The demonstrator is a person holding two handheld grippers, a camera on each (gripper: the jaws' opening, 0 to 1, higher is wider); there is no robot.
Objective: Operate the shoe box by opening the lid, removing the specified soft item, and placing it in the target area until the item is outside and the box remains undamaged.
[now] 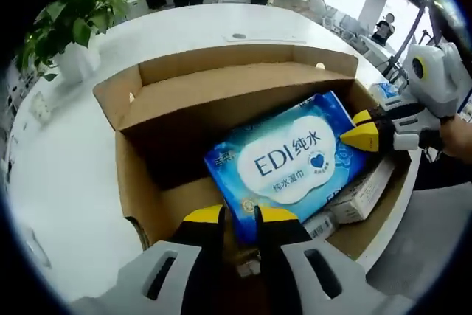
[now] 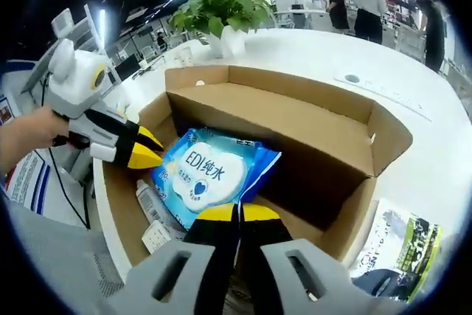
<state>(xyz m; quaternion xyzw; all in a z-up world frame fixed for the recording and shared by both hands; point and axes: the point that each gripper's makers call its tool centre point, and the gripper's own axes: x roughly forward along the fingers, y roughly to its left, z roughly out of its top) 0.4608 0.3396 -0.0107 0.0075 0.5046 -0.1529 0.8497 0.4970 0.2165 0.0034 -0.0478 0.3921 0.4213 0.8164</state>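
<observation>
An open brown cardboard shoe box [image 1: 221, 94] [image 2: 295, 119] stands on a white table, its lid flap folded back. Inside, a blue and white soft pack of wet wipes [image 1: 291, 156] [image 2: 210, 175] lies tilted. My left gripper [image 1: 240, 217] is shut on the pack's near corner; it enters the right gripper view from the left [image 2: 149, 148]. My right gripper [image 2: 237, 213] is shut on the opposite edge and comes into the left gripper view from the right [image 1: 361, 132], held by a hand. Under the pack lie small white cartons [image 1: 361, 193] [image 2: 151, 215].
A potted plant [image 1: 70, 23] [image 2: 221, 9] stands on the round white table [image 1: 59, 175] [image 2: 413, 145] beyond the box. A printed leaflet [image 2: 402, 245] lies beside the box. The table edge runs close past the box's side. People stand in the background.
</observation>
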